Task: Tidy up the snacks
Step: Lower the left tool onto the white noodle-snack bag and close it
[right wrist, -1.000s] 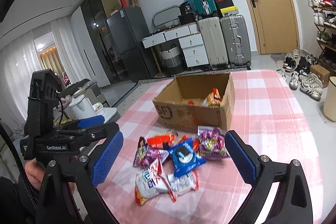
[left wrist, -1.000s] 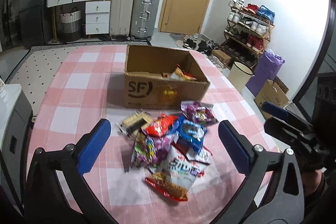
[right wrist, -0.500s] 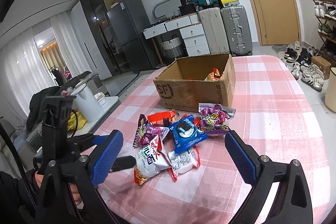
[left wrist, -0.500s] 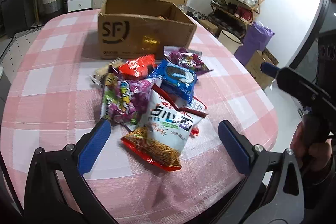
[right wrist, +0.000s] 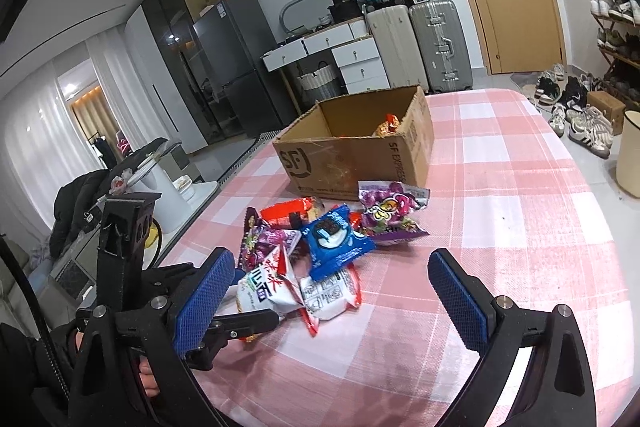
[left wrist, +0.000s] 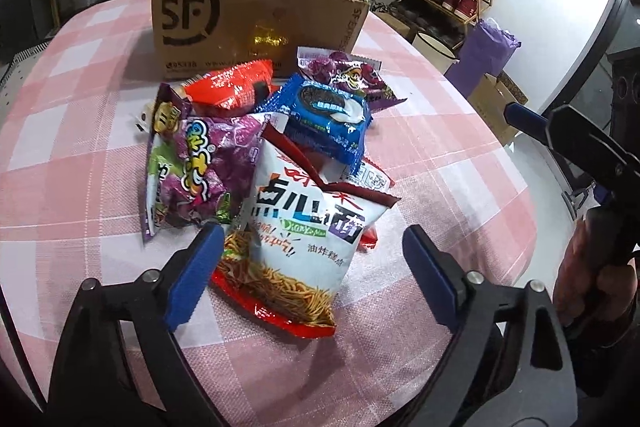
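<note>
Two blue pads of the left gripper (left wrist: 310,277), jaws closing but not yet touching, straddle the near end of the white noodle-snack bag (left wrist: 304,227) atop the snack pile before the cardboard box (left wrist: 248,15) on the pink checked table (left wrist: 72,131), while the right gripper (right wrist: 332,291) hangs spread and empty.

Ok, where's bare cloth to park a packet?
Free: the tablecloth right of the snack pile and cardboard box, and the near strip before the right gripper. Crowded: between pile and box.
</note>
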